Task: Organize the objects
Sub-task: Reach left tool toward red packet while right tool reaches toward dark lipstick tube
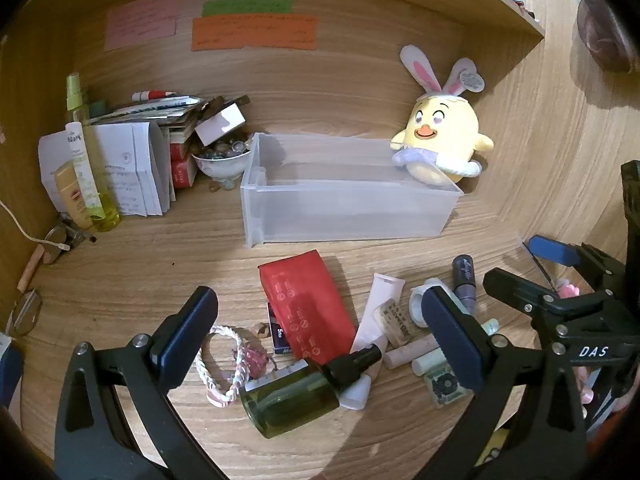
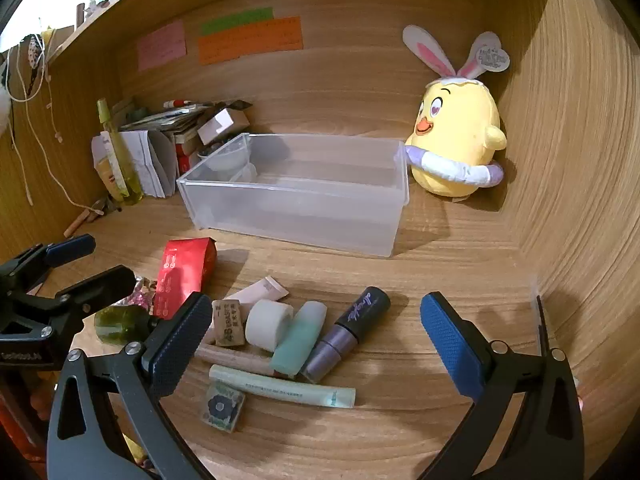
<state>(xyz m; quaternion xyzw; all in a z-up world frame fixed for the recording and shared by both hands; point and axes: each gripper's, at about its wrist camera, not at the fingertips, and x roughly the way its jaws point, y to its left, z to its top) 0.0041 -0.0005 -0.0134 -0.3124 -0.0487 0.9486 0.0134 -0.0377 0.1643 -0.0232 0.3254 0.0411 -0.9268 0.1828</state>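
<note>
Hovering low over the clutter, the left gripper [image 1: 320, 336] and right gripper [image 2: 316, 340] are both spread wide, grasping nothing and touching nothing. Lying directly between the left gripper's fingers are the green spray bottle [image 1: 296, 396], a braided bracelet [image 1: 222, 364] toward its left finger, and just beyond them the red pouch [image 1: 306, 306] and a white tube [image 1: 376, 320]. Sitting between the right gripper's fingers are a pale green tube [image 2: 280, 388], a mint cap [image 2: 300, 336], a white roll [image 2: 268, 324] and the purple lipstick [image 2: 348, 336], all bunched together and touching. Well beyond both piles, straight ahead, the clear plastic bin [image 2: 296, 216] is standing on the wooden desk [image 2: 440, 272] with nothing visible inside it, and the yellow chick plush [image 2: 456, 136] is leaning beside its far right end. Judging from that, the organizing is only beginning: every loose item is waiting outside the bin, and no pick is under way.
</note>
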